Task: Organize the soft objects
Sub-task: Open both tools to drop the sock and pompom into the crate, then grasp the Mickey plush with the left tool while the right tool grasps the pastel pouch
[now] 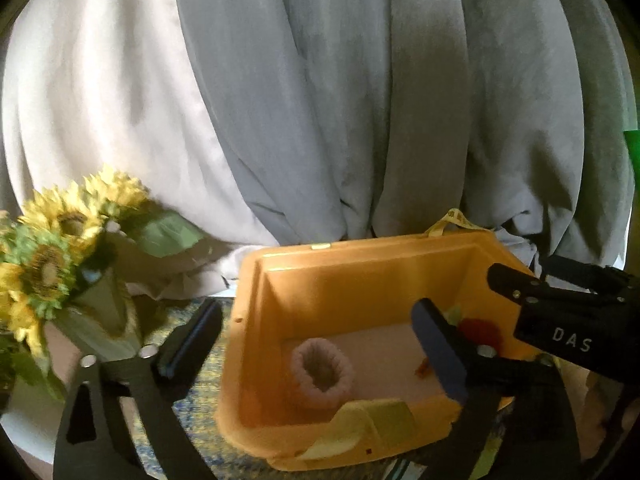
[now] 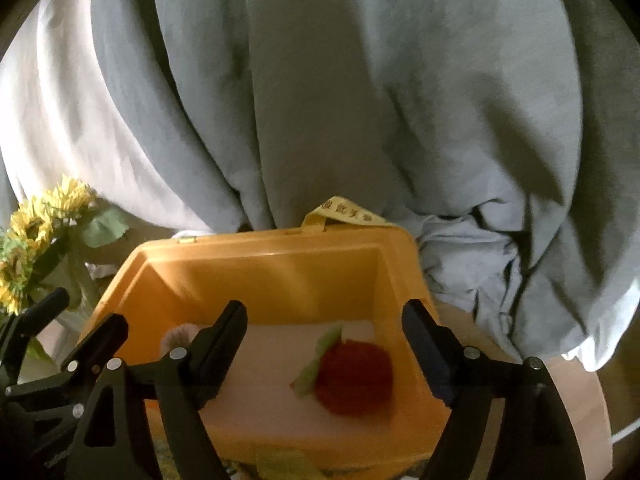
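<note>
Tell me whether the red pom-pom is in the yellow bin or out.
In. The red pom-pom lies on the pale floor inside the yellow bin, between the open right tongs.

Domestic interior, probably a living room or bedroom: long grey curtains [image 1: 360, 100] beside a white drape [image 1: 100, 100] fill the background, artificial sunflowers [image 1: 52, 240] stand at left, and a yellow plastic storage bin [image 2: 280, 276] rests near them

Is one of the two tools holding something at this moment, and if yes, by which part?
Nothing is held. The left tool and the right tool are both open and empty over the yellow bin; the red soft ball and the pink knitted ring lie inside.
</note>
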Motion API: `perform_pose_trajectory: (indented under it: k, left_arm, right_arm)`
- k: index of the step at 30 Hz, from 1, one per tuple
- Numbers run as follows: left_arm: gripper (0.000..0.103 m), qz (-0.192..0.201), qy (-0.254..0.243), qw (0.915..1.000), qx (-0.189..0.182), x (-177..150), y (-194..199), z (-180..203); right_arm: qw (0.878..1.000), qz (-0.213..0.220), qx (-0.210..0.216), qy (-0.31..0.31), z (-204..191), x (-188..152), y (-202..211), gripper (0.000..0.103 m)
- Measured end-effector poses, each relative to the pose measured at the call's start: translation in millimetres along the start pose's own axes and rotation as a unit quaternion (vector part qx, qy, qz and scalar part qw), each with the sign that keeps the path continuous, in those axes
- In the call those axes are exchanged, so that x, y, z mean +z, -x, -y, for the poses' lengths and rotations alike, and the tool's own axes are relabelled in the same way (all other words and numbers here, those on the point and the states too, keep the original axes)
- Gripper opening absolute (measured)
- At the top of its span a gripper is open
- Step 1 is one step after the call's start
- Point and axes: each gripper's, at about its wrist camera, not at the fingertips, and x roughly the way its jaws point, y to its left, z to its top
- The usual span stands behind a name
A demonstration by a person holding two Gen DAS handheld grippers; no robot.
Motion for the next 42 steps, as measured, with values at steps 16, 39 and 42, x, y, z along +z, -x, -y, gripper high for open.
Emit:
perform_pose_trajectory:
  k: [16, 39, 42]
  left_arm:
    - [0.103, 0.041, -0.011, 0.9987, 0.028, -10.0, 108.8, -3.2]
    - [0.103, 0.031, -0.031, 0.9989, 0.018, -78.6, 216.3, 6.7]
    - [0.103, 0.022, -0.041, 0.9988, 0.013, -89.5, 221.1, 11.1]
  right_arm:
    - [0.998, 0.061, -0.012, -0.004, -0.4, -21.6, 105.5, 0.087]
    - [0.998, 0.06, -0.012, 0.001, -7.0, -104.8, 212.0, 0.087]
    - [0.999, 0.047, -0.009, 0.005, -6.4, -116.5, 215.8, 0.087]
